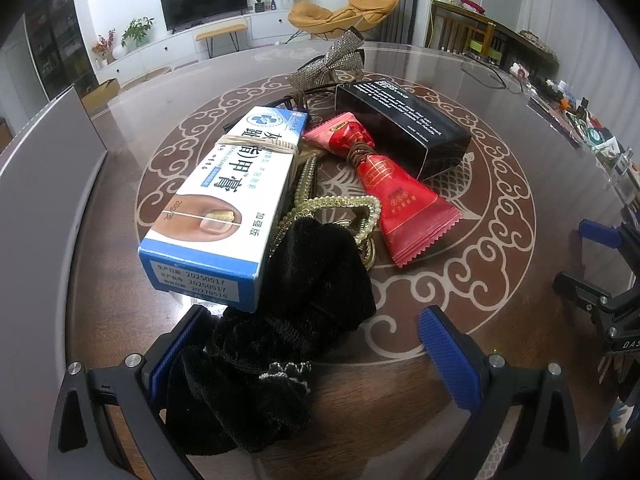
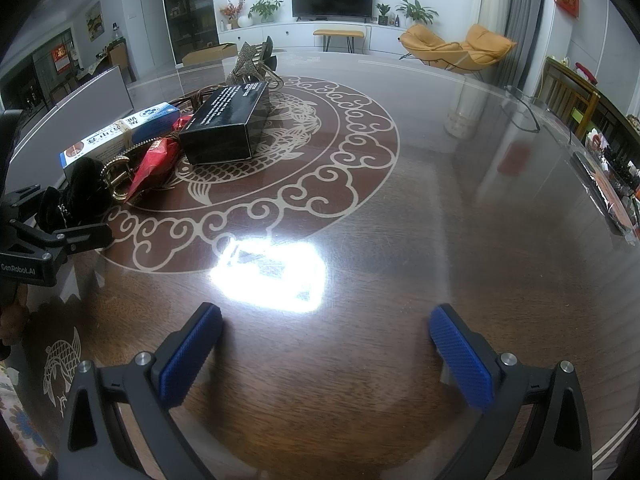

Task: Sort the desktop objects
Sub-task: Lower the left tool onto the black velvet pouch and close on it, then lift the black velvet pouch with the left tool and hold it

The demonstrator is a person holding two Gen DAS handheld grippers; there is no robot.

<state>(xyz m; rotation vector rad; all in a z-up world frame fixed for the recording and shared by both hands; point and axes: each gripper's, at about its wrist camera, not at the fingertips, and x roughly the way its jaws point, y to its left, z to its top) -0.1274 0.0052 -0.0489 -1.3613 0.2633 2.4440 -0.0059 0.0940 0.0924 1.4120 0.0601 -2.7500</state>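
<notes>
Black velvet scrunchie [image 1: 276, 320] between spread left gripper [image 1: 316, 364] fingers, at pile's near edge, against blue-and-white ointment box [image 1: 224, 196] and gold bead chain [image 1: 340, 208]. Best pinched low, lifted clear without dragging chain. Right gripper [image 2: 326, 356] spread, empty, over bare table [image 2: 440, 208].

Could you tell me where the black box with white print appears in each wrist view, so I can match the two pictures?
Left wrist view: the black box lies upper centre-right, behind the red sachet.
Right wrist view: the black box sits upper left, standing right of the red sachet.
Shared landmark: the blue-and-white ointment carton, left of the black box in both views.
</notes>
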